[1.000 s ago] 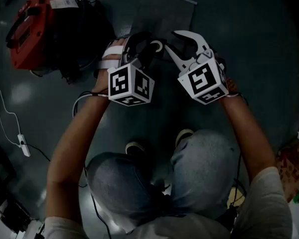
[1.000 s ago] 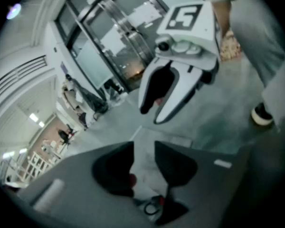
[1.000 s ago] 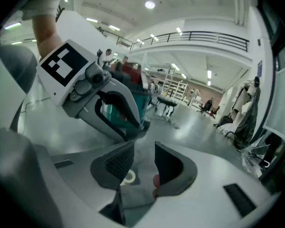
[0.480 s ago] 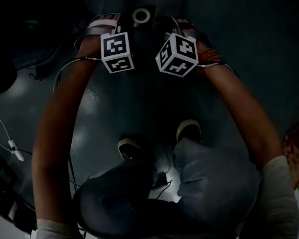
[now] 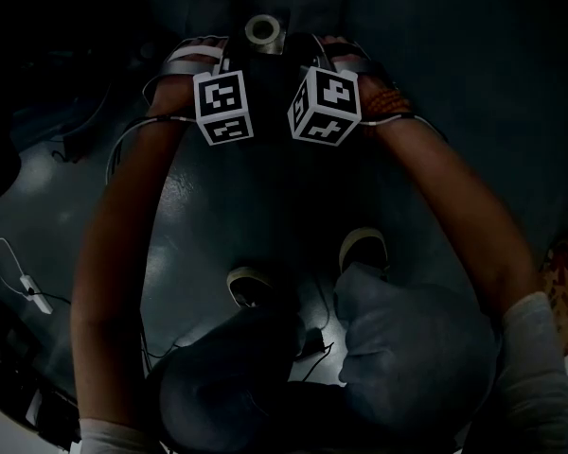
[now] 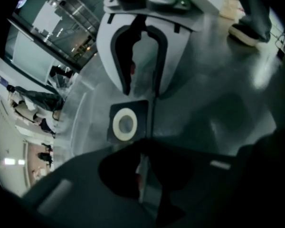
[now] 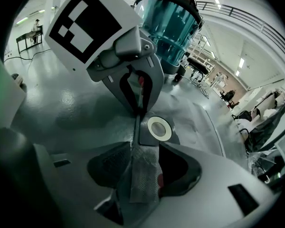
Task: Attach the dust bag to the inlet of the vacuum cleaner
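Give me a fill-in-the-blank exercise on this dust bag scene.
1. The ring on the pale grey fabric dust bag's dark collar is ____.
2. The dust bag lies on the glossy grey ____.
3. In the head view, the crouching person's two pale ____ rest on the ground.
Missing words: white; floor; shoes.

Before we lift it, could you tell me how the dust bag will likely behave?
The dust bag looks like thin, wrinkled fabric, so it will probably flop and weigh little. Its dark collar with the white ring looks flat and likely stiffer.
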